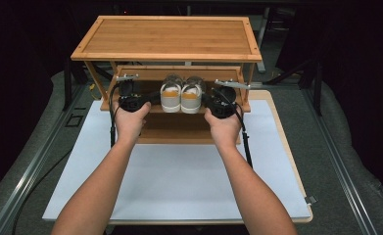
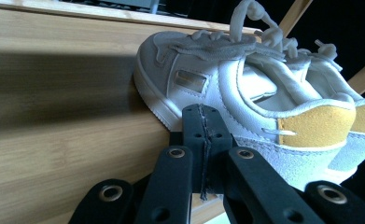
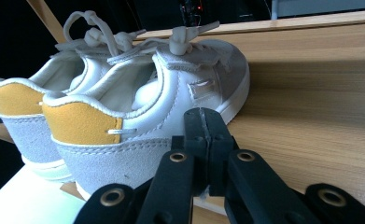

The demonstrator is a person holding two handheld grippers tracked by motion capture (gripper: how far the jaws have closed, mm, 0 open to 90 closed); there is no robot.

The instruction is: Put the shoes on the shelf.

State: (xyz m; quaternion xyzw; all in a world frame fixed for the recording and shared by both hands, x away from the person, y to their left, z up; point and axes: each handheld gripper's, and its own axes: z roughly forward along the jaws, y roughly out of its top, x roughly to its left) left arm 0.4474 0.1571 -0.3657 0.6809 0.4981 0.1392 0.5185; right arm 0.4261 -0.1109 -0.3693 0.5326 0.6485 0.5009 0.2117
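Reaching forward side by side, both forearms hold the left gripper [image 1: 130, 103] and right gripper [image 1: 221, 107] level, flanking a pair of shoes [image 1: 180, 96] on the slatted bamboo rack's [image 1: 167, 38] middle shelf. Both grippers are clenched empty, jaws pressed together. White leather, grey suede, mustard heel tabs, knotted laces.

Dark lab: railed table [image 1: 326, 147], cables [image 1: 246, 147]

white shoes [image 1: 181, 96] with mustard-yellow heels on a honey-brown wooden rack [image 1: 169, 39].
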